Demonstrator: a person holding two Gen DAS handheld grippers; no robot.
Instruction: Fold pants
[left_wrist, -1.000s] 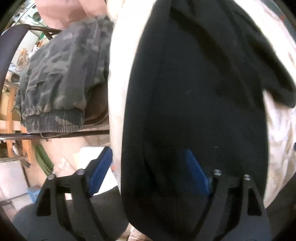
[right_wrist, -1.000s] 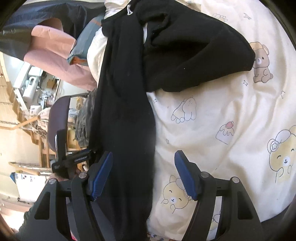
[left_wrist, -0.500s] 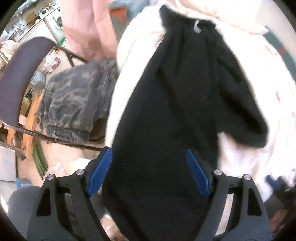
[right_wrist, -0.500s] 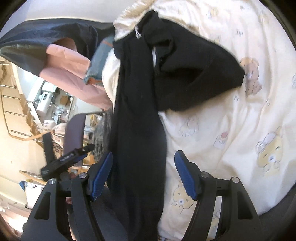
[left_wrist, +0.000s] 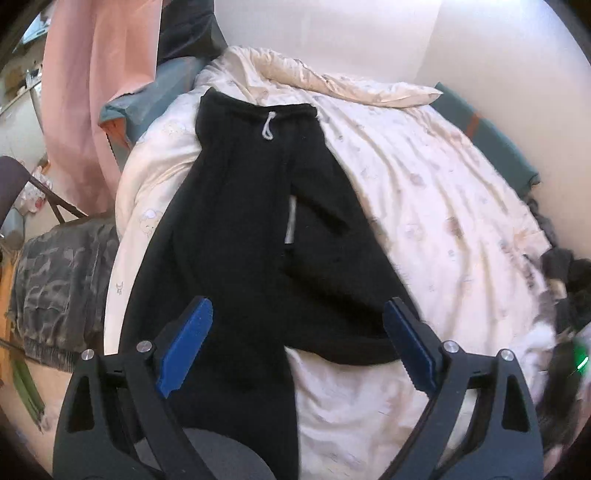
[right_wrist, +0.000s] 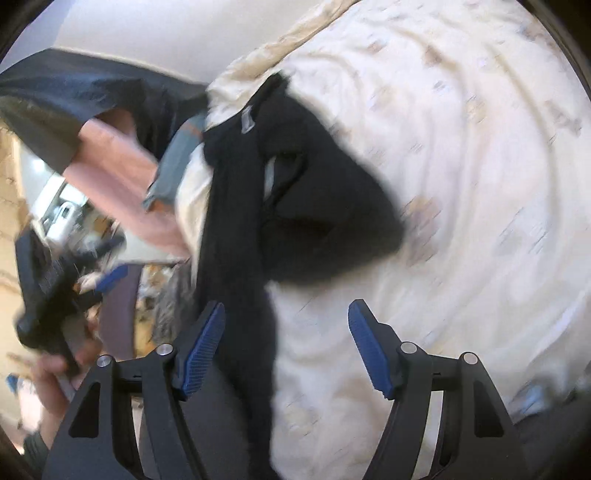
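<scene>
Black pants (left_wrist: 236, 236) lie on a cream patterned bed cover (left_wrist: 424, 192), waistband with a white drawstring at the far end. One leg runs long toward me and over the bed edge; the other is folded back short to the right. My left gripper (left_wrist: 297, 347) is open and empty, held above the near part of the pants. My right gripper (right_wrist: 286, 347) is open and empty above the long leg of the pants (right_wrist: 236, 236); that view is blurred. The left gripper (right_wrist: 55, 273) also shows at the left of the right wrist view, held in a hand.
A chair (left_wrist: 14, 184) with camouflage trousers (left_wrist: 55, 280) draped on it stands left of the bed. A pink curtain (left_wrist: 92, 92) hangs behind it. A blue-grey pillow (left_wrist: 147, 99) lies at the bed's far left. Dark clothing (left_wrist: 565, 273) lies at the right edge.
Both grippers have pulled back and up from the pants, so more of the bed and the waistband now shows. Both stayed open.
</scene>
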